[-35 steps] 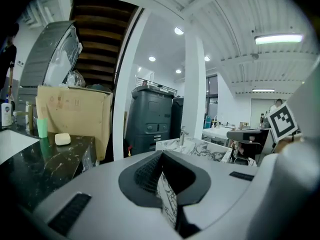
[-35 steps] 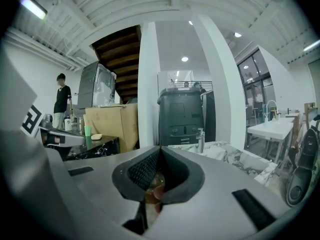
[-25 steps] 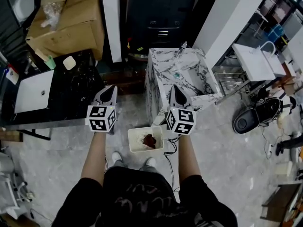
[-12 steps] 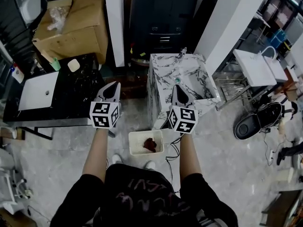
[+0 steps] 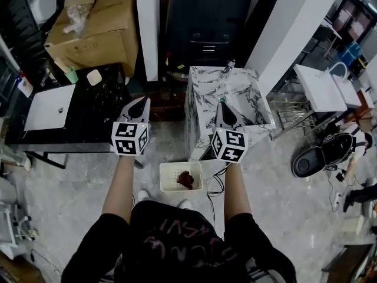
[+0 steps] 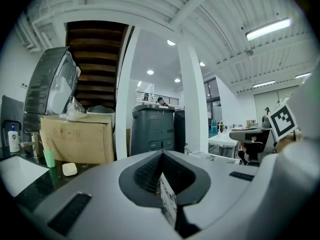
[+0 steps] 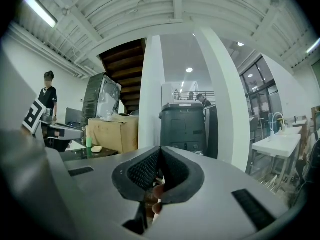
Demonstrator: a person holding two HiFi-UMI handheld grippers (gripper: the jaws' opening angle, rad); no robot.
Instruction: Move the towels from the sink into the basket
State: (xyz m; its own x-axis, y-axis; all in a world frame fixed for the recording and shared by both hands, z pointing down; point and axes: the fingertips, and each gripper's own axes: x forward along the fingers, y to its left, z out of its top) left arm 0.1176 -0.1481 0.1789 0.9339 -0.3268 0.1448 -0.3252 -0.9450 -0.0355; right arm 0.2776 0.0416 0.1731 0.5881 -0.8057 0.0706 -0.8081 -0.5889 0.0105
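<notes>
Still hovering left gripper [image 5: 143,101] and right gripper [image 5: 222,105], fingers [image 7: 142,170] pressed together on nothing; leaves red towel [image 5: 186,178] in basket [image 5: 163,175], sink [image 5: 241,108] seemingly bare, so probably done.

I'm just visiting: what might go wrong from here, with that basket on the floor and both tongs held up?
The basket sits on the floor right by the person's shoes; a step toward the sink might kick it and spill the dark red towel.
A cable trails on the floor beside the basket and might catch a foot.
Both the left tongs and the right tongs are shut; they'd need opening before any grab.
</notes>
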